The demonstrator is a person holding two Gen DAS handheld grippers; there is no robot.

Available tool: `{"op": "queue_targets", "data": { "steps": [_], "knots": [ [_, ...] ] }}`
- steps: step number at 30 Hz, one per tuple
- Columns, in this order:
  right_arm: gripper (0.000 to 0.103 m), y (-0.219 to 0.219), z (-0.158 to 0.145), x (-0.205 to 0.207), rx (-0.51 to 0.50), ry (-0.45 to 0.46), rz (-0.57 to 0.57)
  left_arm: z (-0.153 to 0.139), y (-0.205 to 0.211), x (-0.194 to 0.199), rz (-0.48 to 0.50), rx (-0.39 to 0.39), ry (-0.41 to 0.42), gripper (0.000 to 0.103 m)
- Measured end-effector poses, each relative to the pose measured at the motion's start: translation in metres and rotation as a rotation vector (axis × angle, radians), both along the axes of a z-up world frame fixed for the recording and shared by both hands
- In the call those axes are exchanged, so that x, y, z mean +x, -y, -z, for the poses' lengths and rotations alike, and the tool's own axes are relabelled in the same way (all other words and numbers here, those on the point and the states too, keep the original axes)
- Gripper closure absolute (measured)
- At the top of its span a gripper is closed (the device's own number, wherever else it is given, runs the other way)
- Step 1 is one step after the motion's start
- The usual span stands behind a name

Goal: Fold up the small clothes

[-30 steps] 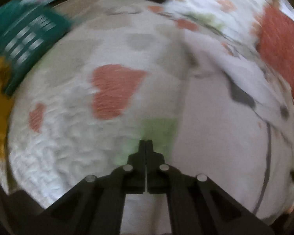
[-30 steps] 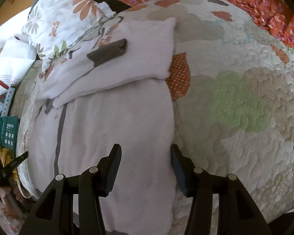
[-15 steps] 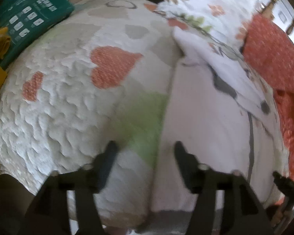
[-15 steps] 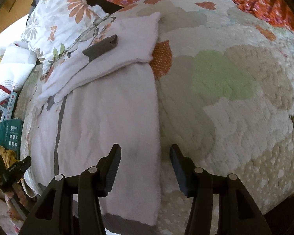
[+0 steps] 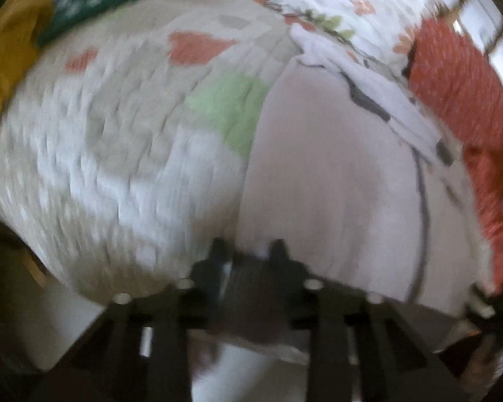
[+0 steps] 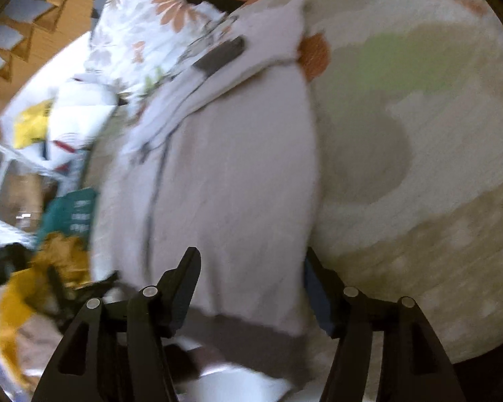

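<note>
Pale, soft terry is what I have under both hands: the small white garment [image 6: 231,181] lies flat along the near edge of the bed, its grey hem [image 5: 251,298] hanging at the quilt's border. My left gripper [image 5: 248,251] is closing on that hem's left corner; cloth sits between the fingers, but the blur keeps me from telling whether the pads already press it. My right gripper [image 6: 251,268] is opening, its fingers straddling the hem's right corner without touching it.

My worry is an uneven pickup. If the left gripper pinches only the top layer, or catches the quilt [image 5: 117,154] with it, the fold will drag or skew. If my right hand closes late or beside the edge, one corner lifts alone and the cloth twists.

The left view shows the grey hem right at the fingers and a second folded piece [image 5: 379,100] farther off, near the orange cushion [image 5: 452,77]. The right view alone shows the garment's whole length, the floral pillow [image 6: 151,30] beyond it, and the clutter off the bed's side.
</note>
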State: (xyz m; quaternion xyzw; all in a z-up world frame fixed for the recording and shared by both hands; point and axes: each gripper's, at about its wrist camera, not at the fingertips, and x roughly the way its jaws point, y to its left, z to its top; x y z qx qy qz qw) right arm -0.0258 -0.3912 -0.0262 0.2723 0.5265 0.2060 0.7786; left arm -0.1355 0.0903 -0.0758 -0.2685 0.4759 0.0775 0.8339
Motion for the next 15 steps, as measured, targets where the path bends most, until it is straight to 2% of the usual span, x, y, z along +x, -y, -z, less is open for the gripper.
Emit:
{"op": "queue_targets", "data": {
  "steps": [3,6,9,11,13,15],
  "knots": [
    [0.037,-0.004,0.009,-0.004,0.059,-0.015,-0.036,0.012,-0.001,-0.008,-0.023,-0.109,-0.004,0.085],
    [0.037,-0.006,0.012,-0.009,0.108,-0.02,-0.056,0.019,0.007,-0.009,-0.018,-0.132,-0.012,0.082],
    [0.037,-0.008,0.018,-0.012,0.155,-0.036,-0.069,0.019,0.012,-0.007,-0.007,-0.157,0.008,0.064],
    [0.037,-0.01,0.02,-0.016,0.168,-0.039,-0.08,0.019,0.018,-0.005,0.026,-0.188,0.033,0.038],
    [0.037,-0.011,0.024,-0.018,0.201,-0.057,-0.094,0.016,0.025,-0.002,0.059,-0.169,0.039,0.03],
    [0.038,-0.008,0.03,-0.016,0.233,-0.077,-0.106,0.015,0.032,0.002,0.081,-0.131,0.034,0.028]
  ]
}}
